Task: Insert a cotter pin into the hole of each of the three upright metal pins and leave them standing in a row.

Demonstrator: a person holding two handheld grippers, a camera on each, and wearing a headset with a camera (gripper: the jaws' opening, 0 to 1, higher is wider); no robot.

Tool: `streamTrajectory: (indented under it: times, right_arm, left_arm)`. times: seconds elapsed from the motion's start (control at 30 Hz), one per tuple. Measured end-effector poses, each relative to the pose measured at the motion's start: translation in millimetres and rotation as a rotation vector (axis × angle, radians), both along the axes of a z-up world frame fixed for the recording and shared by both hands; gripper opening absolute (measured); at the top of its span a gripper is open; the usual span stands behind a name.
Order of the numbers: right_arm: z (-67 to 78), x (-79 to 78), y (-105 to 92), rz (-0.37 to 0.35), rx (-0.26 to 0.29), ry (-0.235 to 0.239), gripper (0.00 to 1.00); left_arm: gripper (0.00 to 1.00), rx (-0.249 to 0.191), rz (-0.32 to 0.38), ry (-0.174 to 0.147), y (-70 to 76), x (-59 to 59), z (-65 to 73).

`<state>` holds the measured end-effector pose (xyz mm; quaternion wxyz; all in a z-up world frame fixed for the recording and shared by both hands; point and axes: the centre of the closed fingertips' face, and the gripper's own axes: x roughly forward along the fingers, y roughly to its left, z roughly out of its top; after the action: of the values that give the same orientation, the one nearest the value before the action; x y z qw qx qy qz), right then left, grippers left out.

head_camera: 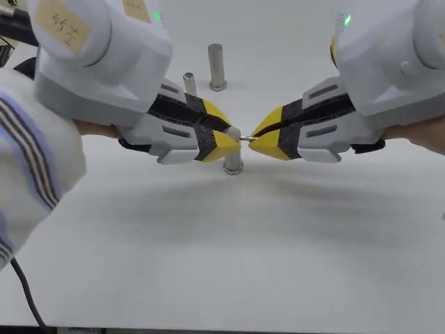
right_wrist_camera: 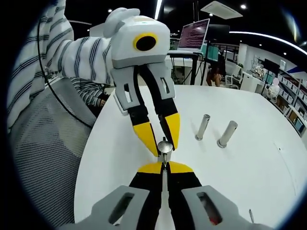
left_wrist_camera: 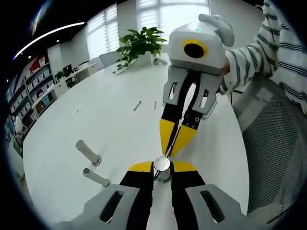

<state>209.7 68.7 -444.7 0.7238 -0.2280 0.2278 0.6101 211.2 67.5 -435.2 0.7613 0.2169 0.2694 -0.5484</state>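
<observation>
The nearest upright metal pin [head_camera: 233, 164] stands on the white table [head_camera: 229, 243], and my left gripper [head_camera: 232, 135] is shut on its upper part. In the left gripper view the yellow jaws of the left gripper [left_wrist_camera: 162, 168] clasp the metal pin's top [left_wrist_camera: 162, 166]. My right gripper [head_camera: 252, 138] faces it from the right, shut on a thin cotter pin [head_camera: 245, 139] whose tip touches the metal pin's head. The right gripper [right_wrist_camera: 165, 167] holds the cotter pin [right_wrist_camera: 165, 160] just below the metal pin [right_wrist_camera: 165, 145]. Two more metal pins [head_camera: 216, 66] [head_camera: 189, 81] stand behind.
Two loose cotter pins [left_wrist_camera: 137, 105] [left_wrist_camera: 155, 105] lie farther out on the table. A mesh chair [left_wrist_camera: 283, 143] stands beside the table edge, and a potted plant [left_wrist_camera: 139, 43] is at the far end. The two spare metal pins [right_wrist_camera: 203, 126] [right_wrist_camera: 227, 133] stand right of the right gripper.
</observation>
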Motion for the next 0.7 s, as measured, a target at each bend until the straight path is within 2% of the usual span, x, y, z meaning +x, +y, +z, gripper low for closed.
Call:
streamTrajectory:
  times: [0.1, 0.2, 0.3, 0.37, 0.4, 0.5, 0.63, 0.7]
  right_arm:
    - [0.9, -1.3, 1.4, 0.000, 0.013, 0.012, 0.00]
    - [2.0, -3.6, 3.0, 0.037, 0.017, -0.029, 0.00]
    - [2.4, -3.6, 0.3, 0.028, 0.012, -0.034, 0.01]
    - [1.6, -3.2, -2.9, 0.018, 0.014, -0.024, 0.13]
    - [0.9, -2.8, -5.6, 0.012, 0.012, -0.031, 0.15]
    - [0.9, -2.5, -9.2, 0.003, 0.020, -0.018, 0.07]
    - [3.2, -5.6, -8.1, 0.006, 0.040, -0.001, 0.05]
    - [3.5, -6.0, -7.3, 0.009, 0.043, -0.003, 0.01]
  left_arm:
    - [0.09, -0.002, 0.000, -0.004, -0.4, 1.0, -0.8]
    - [0.09, -0.007, 0.009, 0.005, -1.3, 0.6, -0.9]
    - [0.09, -0.013, 0.020, 0.016, -0.9, 2.1, -2.0]
    - [0.09, -0.013, 0.018, 0.013, -1.3, 1.6, -1.7]
    - [0.09, -0.014, 0.019, 0.013, -1.6, 1.7, -1.6]
    - [0.09, -0.016, 0.021, 0.014, -1.0, 2.9, -2.6]
    - [0.09, -0.016, 0.020, 0.011, -0.6, 3.7, -3.6]
    - [0.09, -0.017, 0.022, 0.012, -0.4, 4.1, -3.9]
